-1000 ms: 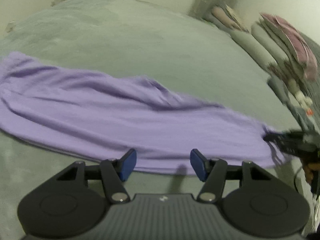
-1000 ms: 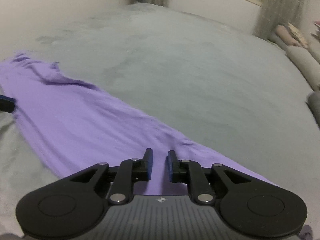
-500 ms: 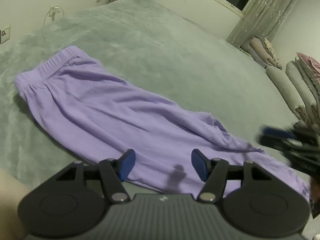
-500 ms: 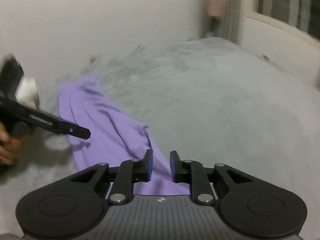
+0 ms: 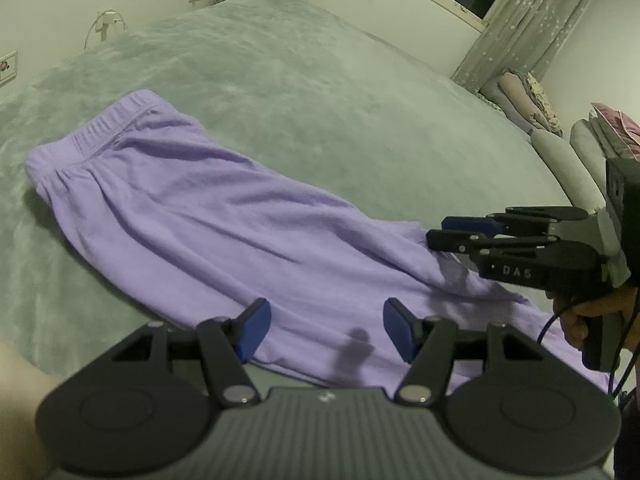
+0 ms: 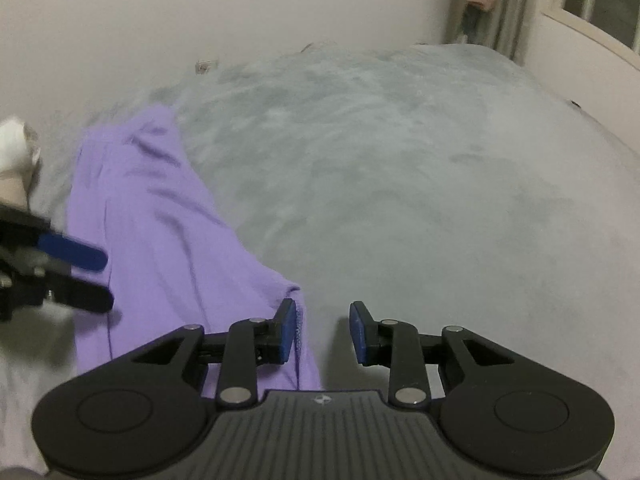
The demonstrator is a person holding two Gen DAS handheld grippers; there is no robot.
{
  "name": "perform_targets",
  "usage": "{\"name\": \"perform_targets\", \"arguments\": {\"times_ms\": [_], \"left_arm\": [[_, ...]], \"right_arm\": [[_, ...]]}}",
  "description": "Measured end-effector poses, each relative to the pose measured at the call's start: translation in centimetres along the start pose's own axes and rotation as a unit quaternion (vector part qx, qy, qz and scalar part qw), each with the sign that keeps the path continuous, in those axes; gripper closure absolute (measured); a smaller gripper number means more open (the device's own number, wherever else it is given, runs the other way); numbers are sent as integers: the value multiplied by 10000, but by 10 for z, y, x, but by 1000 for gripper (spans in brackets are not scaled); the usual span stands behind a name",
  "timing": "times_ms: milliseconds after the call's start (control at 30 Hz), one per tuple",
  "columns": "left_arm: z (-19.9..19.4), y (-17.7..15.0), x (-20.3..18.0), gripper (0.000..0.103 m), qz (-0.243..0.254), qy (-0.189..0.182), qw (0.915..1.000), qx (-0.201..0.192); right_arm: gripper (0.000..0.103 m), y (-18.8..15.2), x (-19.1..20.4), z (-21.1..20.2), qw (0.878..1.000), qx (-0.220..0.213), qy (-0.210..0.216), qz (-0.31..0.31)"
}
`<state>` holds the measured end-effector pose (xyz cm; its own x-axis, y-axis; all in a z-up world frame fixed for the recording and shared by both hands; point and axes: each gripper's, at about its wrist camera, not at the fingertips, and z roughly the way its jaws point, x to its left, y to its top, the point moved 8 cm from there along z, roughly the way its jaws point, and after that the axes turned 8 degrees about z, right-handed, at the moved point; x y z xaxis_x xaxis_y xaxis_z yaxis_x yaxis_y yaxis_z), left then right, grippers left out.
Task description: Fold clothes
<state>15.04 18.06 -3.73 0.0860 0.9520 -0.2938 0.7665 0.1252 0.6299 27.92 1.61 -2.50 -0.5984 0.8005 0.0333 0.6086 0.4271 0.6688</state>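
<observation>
While the lilac trousers (image 5: 224, 232) lie flat on the grey bed (image 5: 320, 92), neither gripper holds cloth: the left gripper (image 5: 324, 330) is spread, the right gripper (image 6: 323, 330) is opening, empty. Next, I judge, each must pinch an edge to fold.

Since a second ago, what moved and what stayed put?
The right gripper let go of the purple pants, its jaws are opening with nothing between them, and it swung off the leg end. The left gripper pulled back a little, open. The pants stayed flat on the bed.
</observation>
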Motion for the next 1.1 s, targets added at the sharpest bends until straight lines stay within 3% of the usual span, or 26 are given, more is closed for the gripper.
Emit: {"name": "perform_targets", "arguments": {"times_ms": [133, 267, 400, 467, 533, 667, 867, 1100], "left_arm": [[1, 0, -1, 42, 10, 30, 10000, -10], [0, -1, -2, 42, -3, 39, 10000, -24], [2, 0, -2, 42, 15, 44, 10000, -15], [2, 1, -1, 42, -6, 33, 10000, -14], [2, 1, -1, 42, -15, 34, 10000, -17], [1, 1, -1, 42, -6, 59, 10000, -15], [1, 1, -1, 41, -6, 48, 10000, -9], [0, 0, -2, 41, 63, 94, 9999, -3]], "right_arm": [[75, -4, 12, 3, 9996, 46, 247, -160], [76, 1, 25, 16, 9981, 156, 182, -573], [76, 8, 26, 17, 9972, 51, 720, -177], [87, 5, 29, 21, 9974, 66, 602, -388], [100, 8, 25, 20, 9979, -72, 609, -223], [100, 19, 7, 18, 9961, -367, 702, 376], [100, 33, -24, 31, 9919, -357, 768, 945], [100, 44, -27, 44, 9967, -270, 582, 491]]}}
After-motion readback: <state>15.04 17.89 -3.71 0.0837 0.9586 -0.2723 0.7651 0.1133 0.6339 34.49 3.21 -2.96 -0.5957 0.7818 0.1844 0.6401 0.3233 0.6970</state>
